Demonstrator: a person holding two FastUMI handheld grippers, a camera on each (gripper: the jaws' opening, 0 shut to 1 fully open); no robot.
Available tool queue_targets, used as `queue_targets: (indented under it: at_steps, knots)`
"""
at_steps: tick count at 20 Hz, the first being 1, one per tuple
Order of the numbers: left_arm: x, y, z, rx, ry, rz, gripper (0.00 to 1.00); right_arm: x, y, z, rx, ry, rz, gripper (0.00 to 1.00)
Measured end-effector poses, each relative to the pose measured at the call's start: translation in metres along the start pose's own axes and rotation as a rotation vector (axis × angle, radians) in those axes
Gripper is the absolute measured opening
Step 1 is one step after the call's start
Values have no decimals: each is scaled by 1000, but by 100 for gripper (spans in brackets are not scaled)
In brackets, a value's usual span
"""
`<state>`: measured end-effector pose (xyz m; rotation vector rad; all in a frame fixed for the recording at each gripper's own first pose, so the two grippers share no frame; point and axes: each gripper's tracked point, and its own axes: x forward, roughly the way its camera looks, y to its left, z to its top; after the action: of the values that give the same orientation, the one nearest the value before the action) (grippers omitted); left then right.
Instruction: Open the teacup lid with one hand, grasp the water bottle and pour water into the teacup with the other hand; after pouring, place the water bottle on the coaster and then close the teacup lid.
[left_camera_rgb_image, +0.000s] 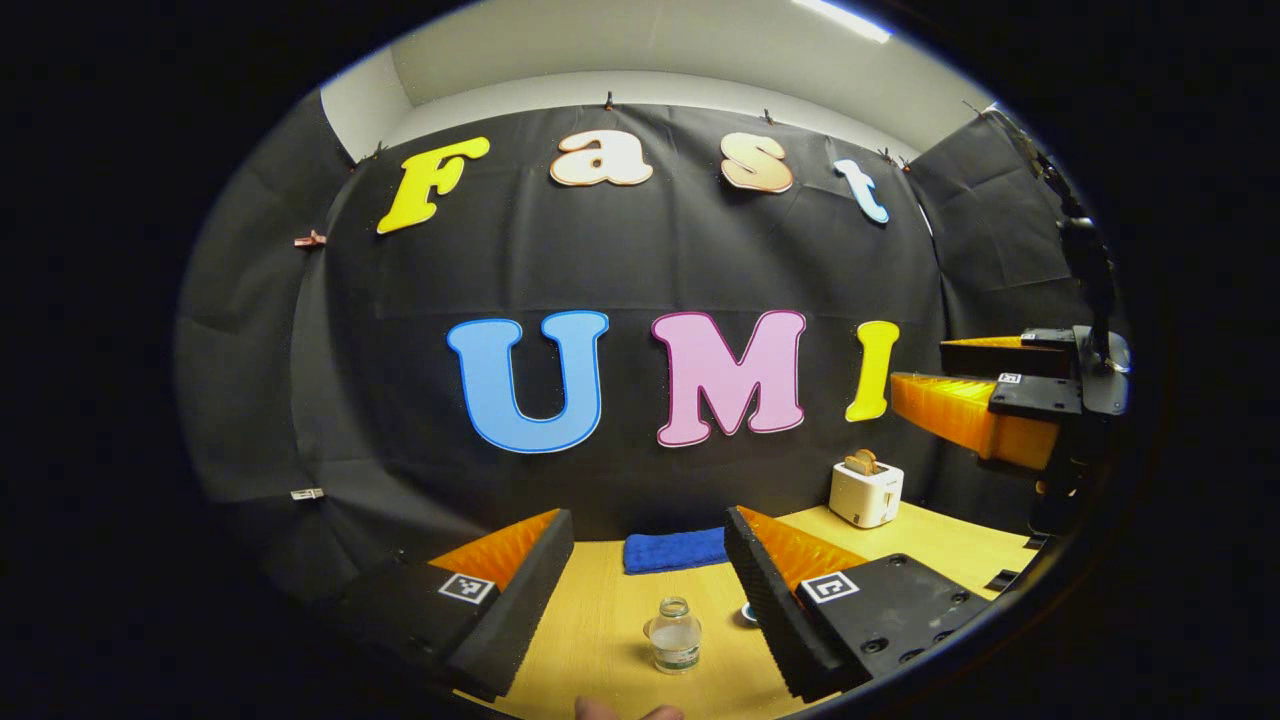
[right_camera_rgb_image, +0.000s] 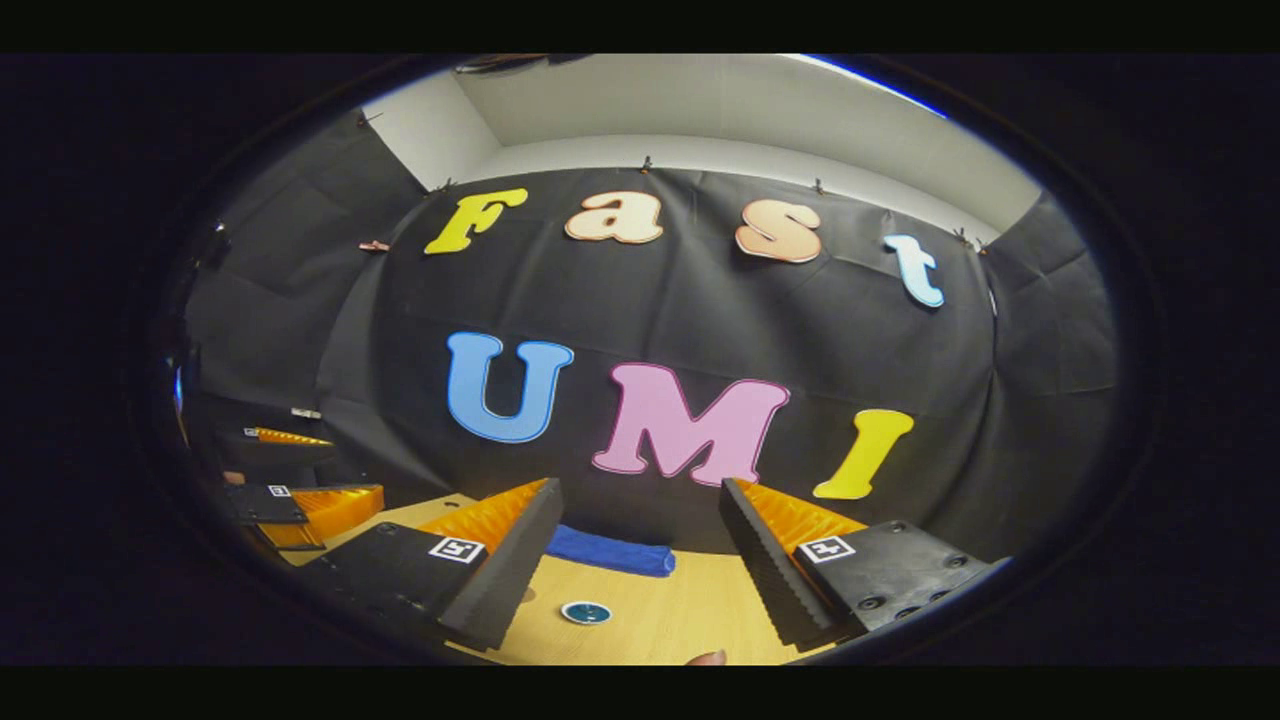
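Both tools hang above the wooden bench (left_camera_rgb_image: 600, 620) with their jaws spread wide and nothing between them. Seen from the left gripper view, the left tool (left_camera_rgb_image: 650, 600) frames a small clear water bottle (left_camera_rgb_image: 675, 634), which stands upright on the bench with no cap, partly filled, apart from both fingers. A folded blue cloth (left_camera_rgb_image: 675, 550) lies behind the bottle against the booth wall, and a white toaster (left_camera_rgb_image: 866, 490) with bread in its slots stands off to the right at the back. The right tool (left_camera_rgb_image: 985, 395) shows at the right edge of that view, raised well above the bench. In the right gripper view, the right tool (right_camera_rgb_image: 640, 575) looks over a small round teal coaster (right_camera_rgb_image: 587, 612) lying flat on the bench, with the blue cloth behind it. I cannot make out the teacup anywhere.
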<state>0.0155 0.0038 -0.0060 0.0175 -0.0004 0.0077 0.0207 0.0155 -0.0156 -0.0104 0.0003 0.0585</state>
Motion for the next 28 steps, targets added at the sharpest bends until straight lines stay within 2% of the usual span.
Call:
queue_targets:
  at_steps: [4,9,14,15,19,25,28]
  knots:
    - [15,-6,-33,13,24,-10,95,17,10,-42,-12,33,35,98]
    - [45,-22,-105,21,54,-29,95,33,26,-126,0,74,72,96]
    - [68,-27,-184,17,80,-11,100,51,35,-214,33,108,67,98]
    - [69,-29,-201,15,87,-9,97,55,37,-229,39,115,68,96]
    - [79,-30,-252,9,117,-7,97,72,41,-285,40,143,69,98]
    - [90,-33,-281,-25,139,-13,97,92,53,-344,36,204,111,98]
    - [92,-34,-287,-36,143,-13,97,103,60,-372,54,263,129,94]
